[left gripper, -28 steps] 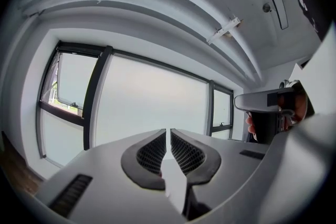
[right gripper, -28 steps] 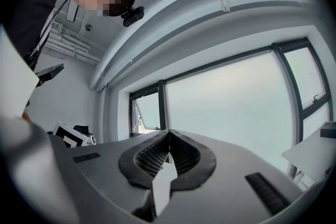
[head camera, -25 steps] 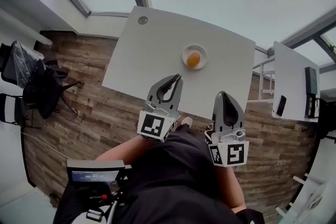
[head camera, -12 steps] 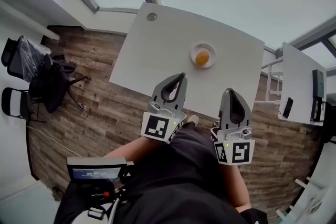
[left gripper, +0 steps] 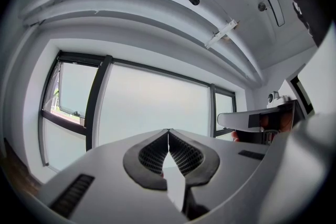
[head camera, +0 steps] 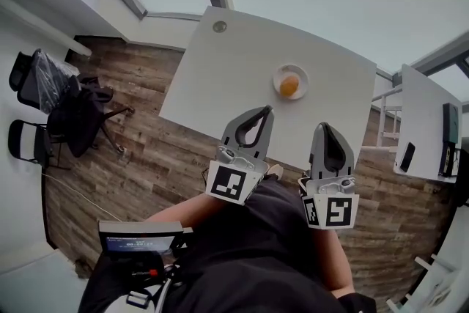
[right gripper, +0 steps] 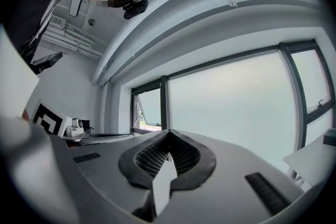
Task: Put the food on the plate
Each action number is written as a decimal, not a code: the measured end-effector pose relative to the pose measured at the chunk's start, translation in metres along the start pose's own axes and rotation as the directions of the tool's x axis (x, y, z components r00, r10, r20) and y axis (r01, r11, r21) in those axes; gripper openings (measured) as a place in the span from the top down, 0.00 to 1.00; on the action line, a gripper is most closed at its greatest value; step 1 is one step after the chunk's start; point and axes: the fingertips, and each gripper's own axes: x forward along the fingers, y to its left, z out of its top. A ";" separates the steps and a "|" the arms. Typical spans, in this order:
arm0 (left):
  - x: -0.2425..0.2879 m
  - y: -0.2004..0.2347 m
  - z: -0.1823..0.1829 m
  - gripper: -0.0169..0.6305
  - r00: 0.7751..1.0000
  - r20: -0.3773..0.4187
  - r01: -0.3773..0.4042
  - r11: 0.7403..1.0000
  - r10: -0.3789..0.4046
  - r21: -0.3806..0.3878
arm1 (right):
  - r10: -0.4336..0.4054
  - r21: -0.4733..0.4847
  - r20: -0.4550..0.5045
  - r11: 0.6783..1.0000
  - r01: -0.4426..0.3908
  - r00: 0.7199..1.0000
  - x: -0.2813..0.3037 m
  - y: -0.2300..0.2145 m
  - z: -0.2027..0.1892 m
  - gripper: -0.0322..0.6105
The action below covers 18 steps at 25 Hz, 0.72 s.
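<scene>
Unmoved since earlier: left gripper [head camera: 267,111], right gripper [head camera: 323,127], level at near edge of desk [head camera: 220,73], fingers [left gripper: 149,157] closed, empty; food [head camera: 290,85] resting on plate [head camera: 278,75], far right.

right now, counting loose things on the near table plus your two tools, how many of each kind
plate: 1
orange food piece, on the plate: 1
tools: 2, left tool and right tool
total: 4

One plate [head camera: 279,75]; one food piece [head camera: 290,86]; two tools [head camera: 268,111] [head camera: 322,127]; two tables [head camera: 220,77] [head camera: 421,113].
</scene>
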 end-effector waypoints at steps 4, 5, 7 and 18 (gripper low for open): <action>0.003 0.001 0.005 0.96 1.000 0.013 -0.013 1.000 0.013 0.007 | 0.012 -0.007 -0.004 1.000 -0.012 1.000 0.005 0.000 -0.001 0.94; 0.004 0.000 0.007 0.96 1.000 0.016 -0.015 1.000 0.015 0.005 | 0.015 -0.010 -0.005 1.000 -0.015 1.000 0.007 -0.001 -0.001 0.94; 0.006 0.000 0.010 0.96 1.000 0.020 -0.016 1.000 0.016 0.002 | 0.021 -0.015 -0.008 1.000 -0.022 1.000 0.010 0.000 -0.001 0.94; 0.012 -0.001 -0.001 0.96 0.999 -0.009 -0.039 0.999 0.038 -0.018 | 0.052 -0.018 0.003 0.998 -0.052 0.999 0.015 -0.005 -0.003 0.94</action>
